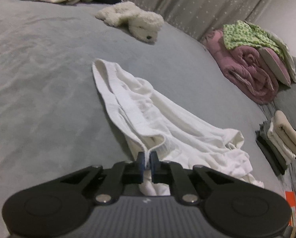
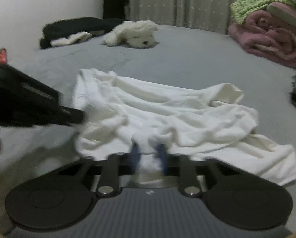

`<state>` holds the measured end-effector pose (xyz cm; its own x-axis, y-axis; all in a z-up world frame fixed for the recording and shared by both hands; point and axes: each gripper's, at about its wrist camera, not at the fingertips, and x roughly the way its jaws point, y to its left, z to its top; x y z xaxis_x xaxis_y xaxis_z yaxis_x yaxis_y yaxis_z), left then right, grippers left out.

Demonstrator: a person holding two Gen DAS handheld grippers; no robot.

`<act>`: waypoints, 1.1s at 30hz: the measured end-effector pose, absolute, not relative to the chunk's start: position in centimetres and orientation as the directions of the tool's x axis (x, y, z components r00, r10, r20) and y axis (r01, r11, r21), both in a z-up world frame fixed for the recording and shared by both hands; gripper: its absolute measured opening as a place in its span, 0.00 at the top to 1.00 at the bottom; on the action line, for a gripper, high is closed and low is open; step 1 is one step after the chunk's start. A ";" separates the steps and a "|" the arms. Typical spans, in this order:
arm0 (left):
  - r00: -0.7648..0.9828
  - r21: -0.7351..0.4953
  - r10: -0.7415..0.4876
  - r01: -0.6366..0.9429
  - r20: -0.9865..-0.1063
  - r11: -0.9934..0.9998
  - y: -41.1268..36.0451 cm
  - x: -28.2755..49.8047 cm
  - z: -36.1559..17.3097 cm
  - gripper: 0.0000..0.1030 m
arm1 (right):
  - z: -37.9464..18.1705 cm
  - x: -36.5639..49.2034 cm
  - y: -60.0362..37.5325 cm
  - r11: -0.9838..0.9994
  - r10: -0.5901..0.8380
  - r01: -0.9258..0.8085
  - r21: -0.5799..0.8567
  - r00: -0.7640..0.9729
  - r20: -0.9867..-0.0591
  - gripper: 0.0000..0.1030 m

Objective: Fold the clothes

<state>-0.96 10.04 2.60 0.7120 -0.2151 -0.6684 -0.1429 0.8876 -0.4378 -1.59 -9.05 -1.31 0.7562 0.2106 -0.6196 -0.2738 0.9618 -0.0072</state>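
Left gripper [image 1: 147, 161] pinches white garment [image 1: 148, 107] hem; right gripper [image 2: 148, 154] straddles bunched edge.

The left gripper [image 1: 147, 158] sits low with its fingers pressed nearly together, pinching a thin white edge between the blue pads [image 1: 141, 161]. The right gripper [image 2: 148, 154] also sits low, its fingers [image 2: 135, 154] a small way apart with white cloth bunched between them; blur hides whether they grip it. From the right wrist view the left gripper reaches in from the left.
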 end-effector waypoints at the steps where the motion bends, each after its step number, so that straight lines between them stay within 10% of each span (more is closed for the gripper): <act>1: 0.718 -0.431 -0.202 -0.149 -0.666 0.890 10.3 -1.2 2.7 0.95 | -1.2 -1.6 -9.6 0.967 0.199 -0.255 -0.003 0.764 -0.614 0.92; 33: 0.779 -0.426 -0.039 -0.299 -0.626 0.854 21.9 -2.0 4.7 0.95 | 4.1 -4.1 -35.6 0.862 -0.284 0.449 0.235 0.811 -0.511 0.92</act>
<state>-2.01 21.94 4.73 0.7792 -0.0388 -0.6256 -0.2992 0.8540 -0.4257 -4.09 -35.63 4.11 0.8114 -0.2838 -0.5109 0.4493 0.8620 0.2347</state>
